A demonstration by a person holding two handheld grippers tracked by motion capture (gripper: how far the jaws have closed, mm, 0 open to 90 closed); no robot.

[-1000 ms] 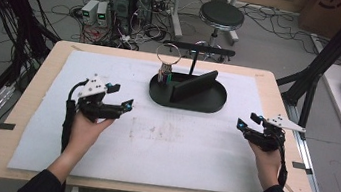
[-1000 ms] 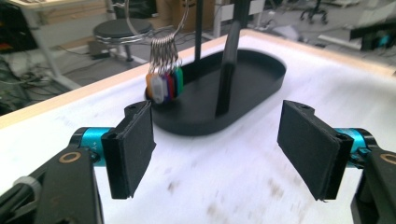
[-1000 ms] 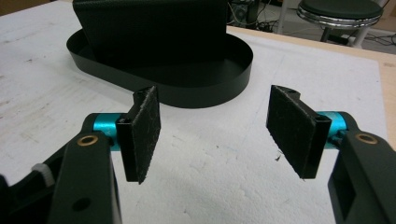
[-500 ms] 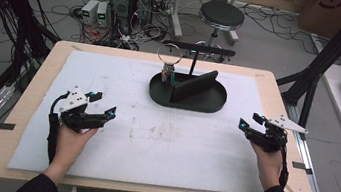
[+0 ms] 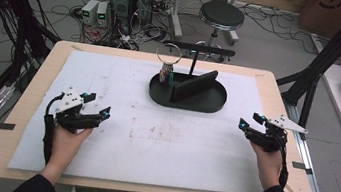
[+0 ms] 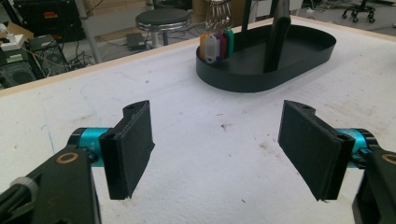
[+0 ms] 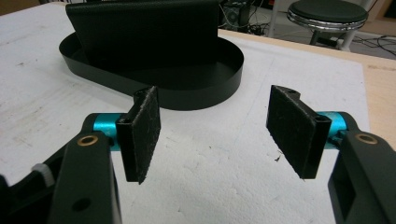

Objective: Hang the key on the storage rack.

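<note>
Keys on a ring (image 5: 166, 70) hang at the left end of a black oval tray (image 5: 210, 105) (coloured tags show in the left gripper view), beside an upright black panel (image 5: 194, 85) standing in the tray. Nothing lies between either gripper and the tray on the white mat (image 5: 151, 144). Left gripper (image 5: 98, 114) has its jaws spread wide and empty; right gripper (image 5: 247, 125) likewise. The tray sits well ahead of both, between them.

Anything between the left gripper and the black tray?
Nothing: bare white mat lies between the left gripper and the black tray, seen in its own view and the high view.
</note>
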